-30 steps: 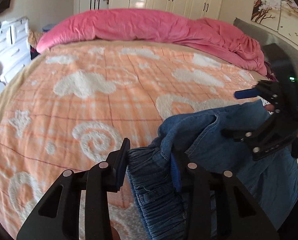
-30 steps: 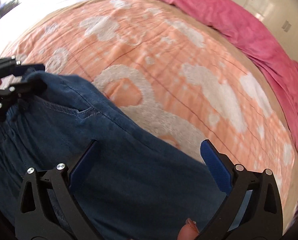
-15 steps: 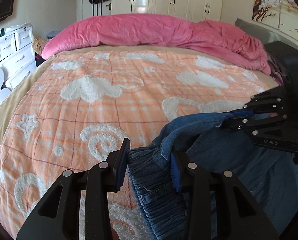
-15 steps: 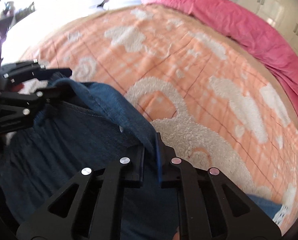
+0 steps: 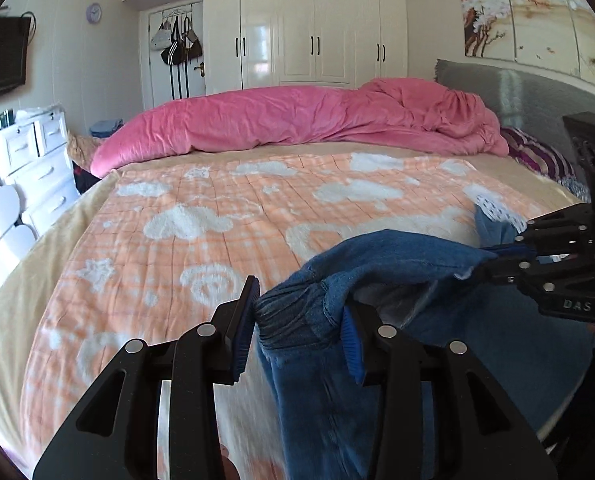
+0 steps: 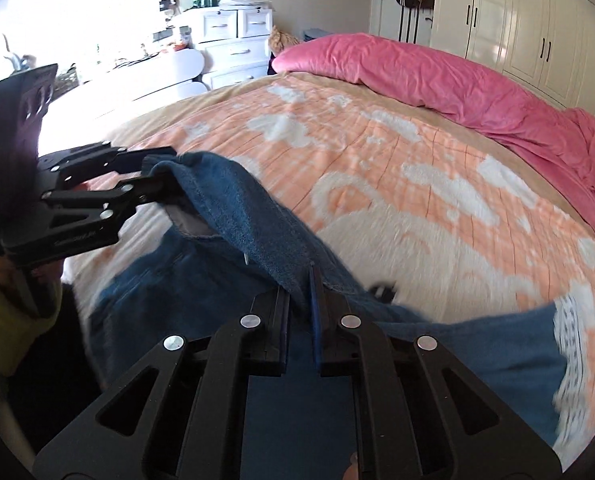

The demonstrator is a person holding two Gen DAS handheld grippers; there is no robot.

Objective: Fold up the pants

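Pants [image 5: 381, 264] of bunched blue denim, gathered waistband in left gripper [image 5: 297, 320]

Since a second ago: my right hand-held gripper [image 6: 302, 312] went from wide open to clamped on pants [image 6: 257, 232] waistband; both raised it, denim now hanging above bed [image 5: 177, 240].

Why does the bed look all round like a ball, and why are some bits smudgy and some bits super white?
Both views bend because of the fisheye lens, so the orange blanket bulges. In the right wrist view the pants and blanket near the right gripper smear from motion, and glare whitens the dresser side. The left wrist view is sharper, blurred only low beside the left gripper.
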